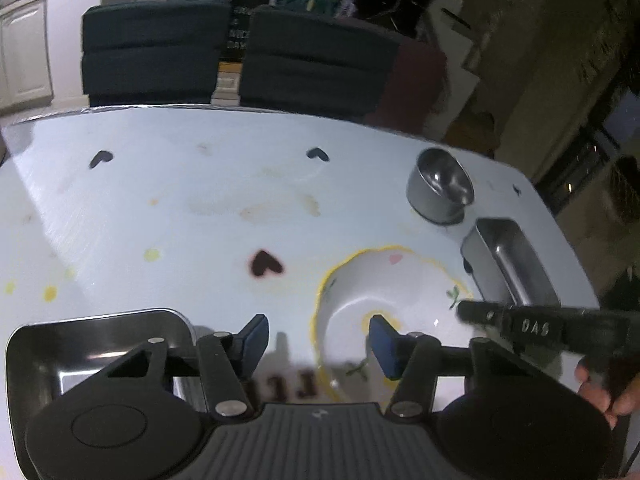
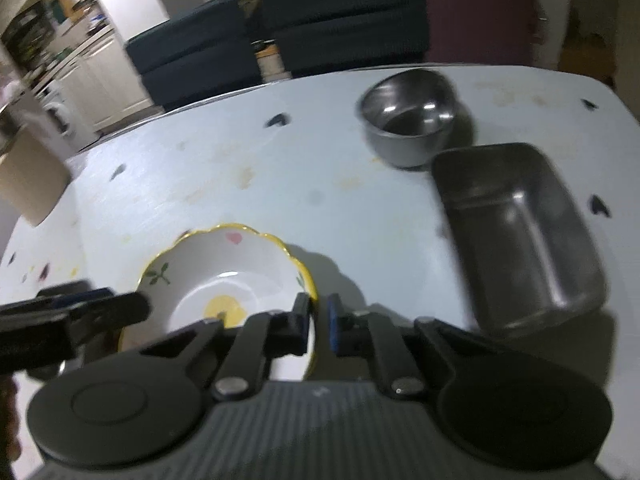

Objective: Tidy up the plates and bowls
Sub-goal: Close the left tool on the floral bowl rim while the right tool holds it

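Jaws of the right gripper (image 2: 318, 326) are pinched on the scalloped yellow rim of a white ceramic bowl (image 2: 224, 276), one blue pad inside the wall and one outside, at about 4 o'clock on the bowl. The left gripper (image 1: 318, 340) hangs with its jaws wide apart over the bowl's opposite side: one pad is above the yellow centre of the bowl (image 1: 384, 292), the other above bare worktop (image 1: 180, 208), neither clearly touching anything.

The bowl, painted with a pink heart and green sprigs, sits on the pale worktop, which is dotted with dark hearts and faint stains. From the right wrist view, a rectangular steel tray (image 2: 516, 232) lies at 2 o'clock of the bowl, well apart from it, and a round steel bowl (image 2: 412, 116) stands just beyond the tray's far end, possibly touching it; motion blur makes that hard to settle. A second steel tray (image 1: 92, 344) shows in the left wrist view at 9 o'clock, partly hidden behind the gripper's linkage. Dark blue chairs (image 1: 152, 52) line the worktop's far edge.
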{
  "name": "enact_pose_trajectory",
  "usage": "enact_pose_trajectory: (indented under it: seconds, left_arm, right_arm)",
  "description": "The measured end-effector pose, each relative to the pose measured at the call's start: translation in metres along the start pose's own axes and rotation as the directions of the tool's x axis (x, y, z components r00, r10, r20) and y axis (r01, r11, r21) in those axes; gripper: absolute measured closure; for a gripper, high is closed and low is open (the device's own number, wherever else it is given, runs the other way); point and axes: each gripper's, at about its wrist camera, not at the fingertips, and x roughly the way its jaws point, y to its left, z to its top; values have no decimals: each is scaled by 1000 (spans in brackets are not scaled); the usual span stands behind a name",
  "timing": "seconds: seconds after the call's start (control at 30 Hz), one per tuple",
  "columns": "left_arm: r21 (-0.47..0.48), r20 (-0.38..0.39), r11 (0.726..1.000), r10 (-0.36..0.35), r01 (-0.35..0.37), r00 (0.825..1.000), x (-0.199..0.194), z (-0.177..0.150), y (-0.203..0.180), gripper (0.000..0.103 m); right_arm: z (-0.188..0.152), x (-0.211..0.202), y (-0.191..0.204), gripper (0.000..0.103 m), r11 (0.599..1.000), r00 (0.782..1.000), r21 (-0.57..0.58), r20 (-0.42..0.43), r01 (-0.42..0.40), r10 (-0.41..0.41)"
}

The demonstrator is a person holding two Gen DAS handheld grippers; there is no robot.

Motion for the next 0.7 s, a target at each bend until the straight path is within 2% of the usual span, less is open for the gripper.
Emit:
enact_pose_trajectory:
  seconds: [0.07,0.23,0.33,0.5,0.57,0.7]
  left_arm:
    - [20,-24,1000,9,-8,1000,6,0,-5,53]
    - [36,-68,999,8,-5,998,20,-1,-12,67]
    - [41,-85,999,14,-11,996,27,-2,-16,76]
    - [42,-108,999,38,-34,993,36,-3,-15,83]
    - [37,-113,998,45,-41,993,39,-3,-14,91]
    - [10,-120,1000,27,-26,992,42,-3,-9,91]
  right_arm:
    - [0,-2,-8,95,1000,1000,9,-4,10,-10]
    - [-7,-6,-18,94,999,999,10,-11,-33,33]
    - [-11,-6,-17,94,999,999,-1,-15,-32,32]
    - [-14,0,-9,92,999,998,-46,-50,-27,24]
    - [-14,4,-8,91,998,998,-56,-55,-20,17]
    - [-12,6,-8,91,998,998,-55,-61,-11,8]
